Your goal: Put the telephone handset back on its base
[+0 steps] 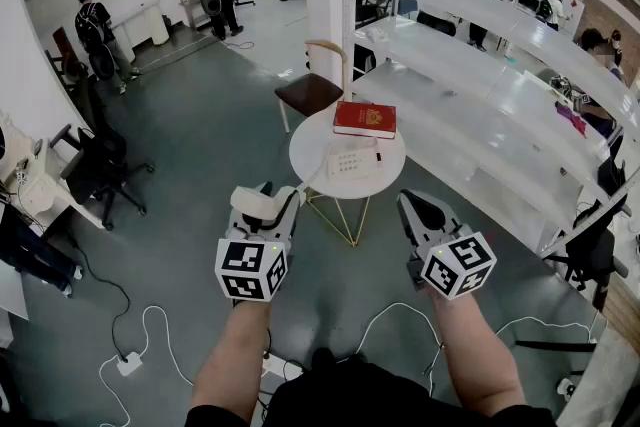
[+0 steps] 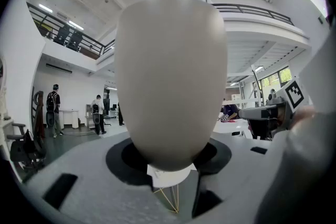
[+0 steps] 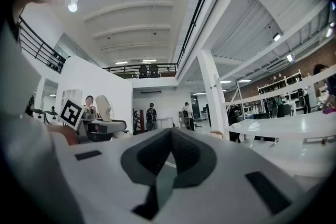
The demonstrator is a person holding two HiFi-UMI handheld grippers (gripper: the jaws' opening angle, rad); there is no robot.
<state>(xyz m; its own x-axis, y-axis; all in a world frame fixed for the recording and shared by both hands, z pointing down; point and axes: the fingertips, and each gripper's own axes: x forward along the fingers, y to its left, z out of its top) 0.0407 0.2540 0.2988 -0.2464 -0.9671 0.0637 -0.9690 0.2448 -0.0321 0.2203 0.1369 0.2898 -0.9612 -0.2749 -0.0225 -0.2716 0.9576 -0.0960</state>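
Currently the handset (image 2: 170, 76) is clamped between the widely spread jaws of the left gripper (image 1: 268, 198), held short of the round table (image 1: 305, 150) bearing the telephone base (image 1: 352, 161). Both forearms are extended forward, side by side. The right gripper (image 1: 420, 207) is held closed, with nothing in it.

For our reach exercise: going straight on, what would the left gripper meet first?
Holding the handset, it would probably meet the near rim of the round table, before the telephone base; depth is unclear.
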